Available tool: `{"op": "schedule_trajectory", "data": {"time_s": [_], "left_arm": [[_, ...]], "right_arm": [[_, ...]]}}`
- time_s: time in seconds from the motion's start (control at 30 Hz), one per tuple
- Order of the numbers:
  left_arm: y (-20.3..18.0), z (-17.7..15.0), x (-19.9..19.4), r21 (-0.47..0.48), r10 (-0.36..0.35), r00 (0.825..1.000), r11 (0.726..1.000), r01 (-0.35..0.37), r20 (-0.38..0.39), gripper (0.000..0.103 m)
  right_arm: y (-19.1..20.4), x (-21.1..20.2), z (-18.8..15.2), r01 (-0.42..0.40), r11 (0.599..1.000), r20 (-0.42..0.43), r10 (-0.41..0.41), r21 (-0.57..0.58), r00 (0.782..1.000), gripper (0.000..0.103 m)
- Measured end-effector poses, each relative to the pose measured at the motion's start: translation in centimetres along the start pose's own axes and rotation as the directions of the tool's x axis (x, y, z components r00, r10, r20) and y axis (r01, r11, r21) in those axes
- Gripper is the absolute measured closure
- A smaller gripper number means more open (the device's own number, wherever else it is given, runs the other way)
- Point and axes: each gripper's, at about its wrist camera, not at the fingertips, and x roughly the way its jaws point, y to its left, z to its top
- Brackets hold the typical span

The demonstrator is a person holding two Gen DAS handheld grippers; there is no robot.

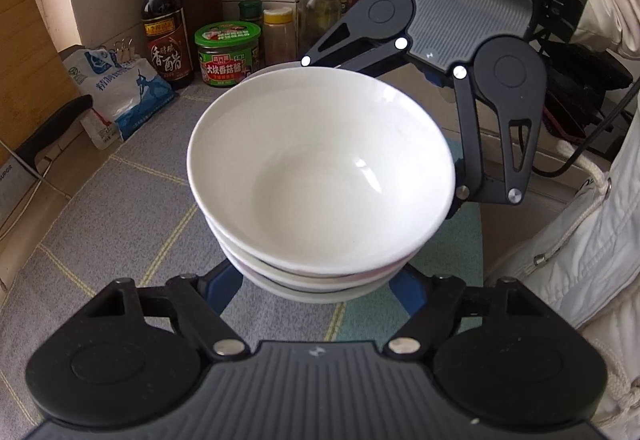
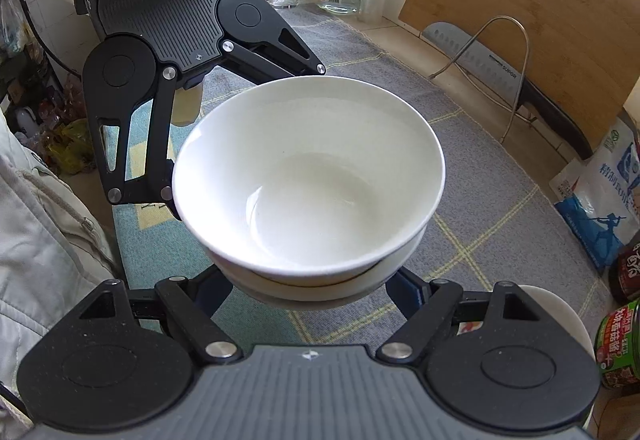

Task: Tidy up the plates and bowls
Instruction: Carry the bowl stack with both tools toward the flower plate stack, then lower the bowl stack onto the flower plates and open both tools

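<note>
A stack of white bowls [image 1: 320, 176] fills the middle of the left wrist view and also shows in the right wrist view [image 2: 308, 180]. Both grippers reach under the stack from opposite sides. My left gripper [image 1: 316, 280] has its fingers spread wide around the bottom bowl; its fingertips are hidden under the bowls. My right gripper [image 2: 312, 284] is spread the same way from the other side. In the left wrist view the right gripper [image 1: 472, 88] shows behind the stack. The stack appears held a little above the mat.
A grey checked mat [image 1: 132, 192] covers the counter. Vinegar bottle [image 1: 164, 16], green-lidded jar [image 1: 228, 52] and salt bag [image 1: 120, 92] stand at the back. A cutting board [image 2: 532, 28], cleaver [image 2: 500, 68] and wire rack [image 2: 492, 52] are at right. Another white dish [image 2: 568, 320] is near the jar.
</note>
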Motion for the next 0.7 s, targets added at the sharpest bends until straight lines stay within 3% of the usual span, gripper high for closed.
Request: {"op": "schedule_trajectory", "data": {"time_s": [0.37,0.7], "left_arm": [[-0.1,7.5,6.0,0.076,-0.009,0.999,0.997,0.006,0.035,0.024],[0.8,10.8,11.4,0.104,-0.042,0.999,0.994,0.040,0.014,0.024]], "right_arm": [[-5.9,-4.8,-5.0,0.094,0.995,-0.005,-0.094,0.012,0.996,0.017],[-10.4,-5.2,-9.4,0.137,0.987,-0.037,-0.134,0.082,0.990,0.017]]}}
